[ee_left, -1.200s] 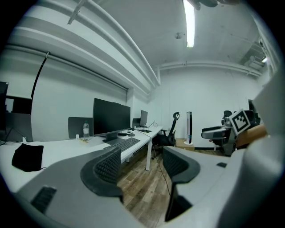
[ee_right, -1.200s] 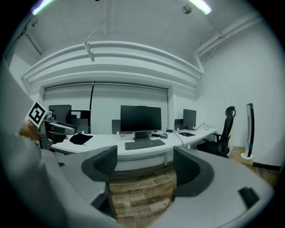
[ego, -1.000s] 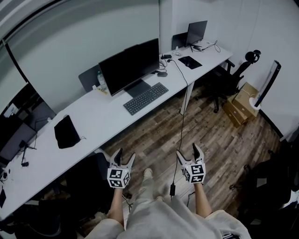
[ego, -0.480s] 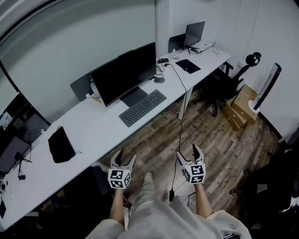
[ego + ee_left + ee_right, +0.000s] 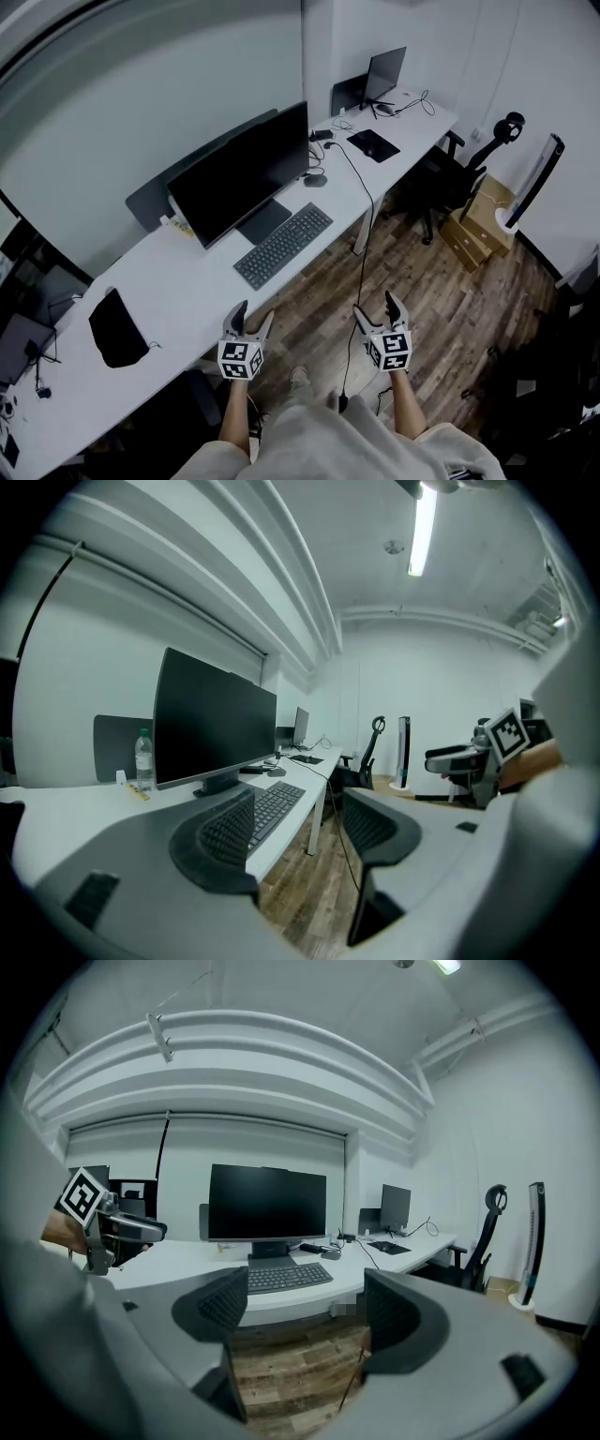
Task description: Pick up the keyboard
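A dark keyboard (image 5: 283,246) lies flat on the white desk (image 5: 187,281), just in front of a large monitor (image 5: 239,178) and near the desk's front edge (a typing position, which leaves both short ends free to be gripped). The left tool (image 5: 251,317) and right tool (image 5: 377,309) are held out over the wood floor (image 5: 422,291), well apart from the keyboard. Each has its jaws spread with nothing between them, presumably kept ready for a two-ended lift. Compared with a second ago, the desk and keyboard are seen nearer to the tools, and the spread of the jaws is unchanged.
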The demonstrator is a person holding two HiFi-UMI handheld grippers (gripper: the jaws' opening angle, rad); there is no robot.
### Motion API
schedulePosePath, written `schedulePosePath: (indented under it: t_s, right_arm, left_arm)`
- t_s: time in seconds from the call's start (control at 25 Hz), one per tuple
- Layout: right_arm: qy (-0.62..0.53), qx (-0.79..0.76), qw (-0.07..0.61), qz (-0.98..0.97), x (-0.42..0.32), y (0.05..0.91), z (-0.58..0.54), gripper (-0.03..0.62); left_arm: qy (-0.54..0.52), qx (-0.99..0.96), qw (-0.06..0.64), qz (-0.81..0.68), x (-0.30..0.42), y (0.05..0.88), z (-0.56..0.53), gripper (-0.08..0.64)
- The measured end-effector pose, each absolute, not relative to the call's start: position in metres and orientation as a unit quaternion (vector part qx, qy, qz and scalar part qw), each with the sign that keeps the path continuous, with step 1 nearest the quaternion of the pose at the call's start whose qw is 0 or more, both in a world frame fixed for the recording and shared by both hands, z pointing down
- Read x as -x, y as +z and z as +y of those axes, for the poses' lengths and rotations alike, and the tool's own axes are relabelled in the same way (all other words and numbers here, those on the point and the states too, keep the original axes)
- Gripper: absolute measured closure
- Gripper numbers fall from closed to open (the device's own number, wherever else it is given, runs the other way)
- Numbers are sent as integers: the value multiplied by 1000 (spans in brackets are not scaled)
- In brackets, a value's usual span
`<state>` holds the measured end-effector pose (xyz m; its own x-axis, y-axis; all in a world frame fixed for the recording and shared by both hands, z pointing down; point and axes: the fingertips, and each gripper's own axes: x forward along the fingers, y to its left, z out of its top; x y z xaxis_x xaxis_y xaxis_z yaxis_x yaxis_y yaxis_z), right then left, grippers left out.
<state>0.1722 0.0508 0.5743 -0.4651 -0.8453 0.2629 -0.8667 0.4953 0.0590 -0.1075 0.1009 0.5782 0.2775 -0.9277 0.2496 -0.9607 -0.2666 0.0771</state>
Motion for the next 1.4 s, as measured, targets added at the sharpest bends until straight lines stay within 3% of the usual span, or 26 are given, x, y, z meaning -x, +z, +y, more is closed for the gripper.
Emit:
schedulePosePath:
  t_s: [0.72, 1.4]
  right_arm:
    - [36, -536, 136, -832, -128, 570, -83, 224]
    - [45, -556, 140, -818, -144, 584, -135, 227]
  left_arm:
    - [77, -815, 108, -564, 156, 584, -56, 272]
    - [86, -826, 111, -546, 142, 598, -126, 272]
